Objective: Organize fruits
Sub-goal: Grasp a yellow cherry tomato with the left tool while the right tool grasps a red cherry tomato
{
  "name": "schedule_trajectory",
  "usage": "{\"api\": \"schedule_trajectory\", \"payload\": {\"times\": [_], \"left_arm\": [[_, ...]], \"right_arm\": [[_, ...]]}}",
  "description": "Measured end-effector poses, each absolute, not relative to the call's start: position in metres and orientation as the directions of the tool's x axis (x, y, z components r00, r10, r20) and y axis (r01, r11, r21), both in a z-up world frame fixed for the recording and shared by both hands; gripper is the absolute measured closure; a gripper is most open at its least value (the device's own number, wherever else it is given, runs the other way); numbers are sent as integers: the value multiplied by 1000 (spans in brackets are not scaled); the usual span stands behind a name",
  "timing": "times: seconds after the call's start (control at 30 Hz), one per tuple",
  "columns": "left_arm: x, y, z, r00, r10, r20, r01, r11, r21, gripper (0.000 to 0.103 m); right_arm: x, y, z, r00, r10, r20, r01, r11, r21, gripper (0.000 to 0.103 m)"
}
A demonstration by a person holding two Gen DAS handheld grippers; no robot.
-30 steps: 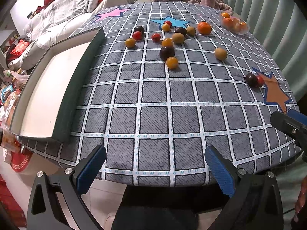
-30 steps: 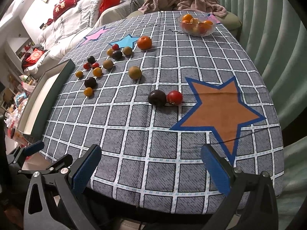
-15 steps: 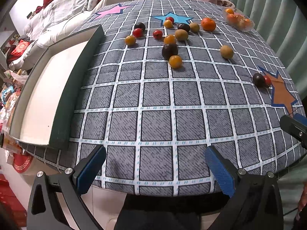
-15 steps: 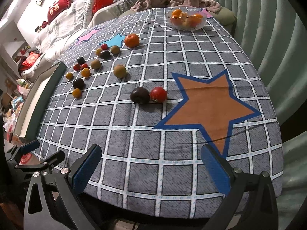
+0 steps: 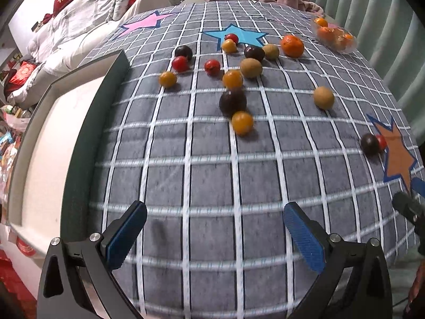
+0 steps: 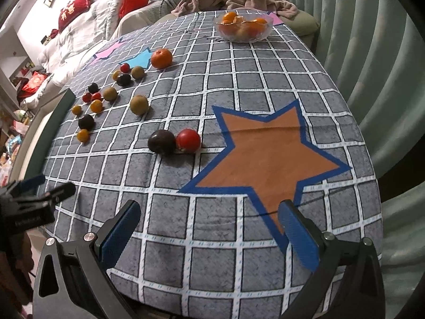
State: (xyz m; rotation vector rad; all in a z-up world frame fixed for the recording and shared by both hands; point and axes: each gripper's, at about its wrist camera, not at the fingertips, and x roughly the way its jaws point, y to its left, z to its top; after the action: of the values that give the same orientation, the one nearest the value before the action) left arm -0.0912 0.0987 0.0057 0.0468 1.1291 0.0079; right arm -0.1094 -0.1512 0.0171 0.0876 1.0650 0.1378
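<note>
Several small fruits lie loose on the grey checked tablecloth. A yellow fruit and a dark plum are the nearest to my left gripper, which is open and empty over the near cloth. A dark plum touches a red tomato beside the orange star, ahead of my right gripper, also open and empty. An orange and brown kiwis lie farther back.
A dark-rimmed tray with a white inside sits at the table's left edge. A clear bowl of oranges stands at the far right. A sofa with blankets lies beyond the table. Pale curtains hang on the right.
Both grippers have moved forward over the table's near edge, so the fruits appear closer. Both stay open. No fruit has moved.
</note>
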Motion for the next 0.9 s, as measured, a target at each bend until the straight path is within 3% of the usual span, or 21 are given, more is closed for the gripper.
{"api": "schedule_trajectory", "payload": {"times": [0.37, 0.63, 0.7, 0.83, 0.9], "left_arm": [[-60, 94, -1, 441, -29, -897, 29, 999, -18, 0], [-42, 80, 0, 432, -13, -902, 2, 1000, -14, 0], [-42, 77, 1, 447, -16, -894, 0, 1000, -18, 5], [-42, 76, 7, 477, -13, -879, -7, 1000, -19, 34], [-42, 77, 10, 488, -11, -873, -14, 1000, -20, 54]], "right_arm": [[-96, -157, 16, 519, 119, -847, -106, 992, 75, 1], [-79, -146, 10, 531, 170, -830, -215, 975, 62, 17], [-74, -140, 10, 536, 179, -825, -240, 969, 54, 26], [-66, -134, 12, 519, 270, -811, -306, 945, 119, 46], [-67, -131, 12, 506, 303, -807, -324, 934, 148, 68]]}}
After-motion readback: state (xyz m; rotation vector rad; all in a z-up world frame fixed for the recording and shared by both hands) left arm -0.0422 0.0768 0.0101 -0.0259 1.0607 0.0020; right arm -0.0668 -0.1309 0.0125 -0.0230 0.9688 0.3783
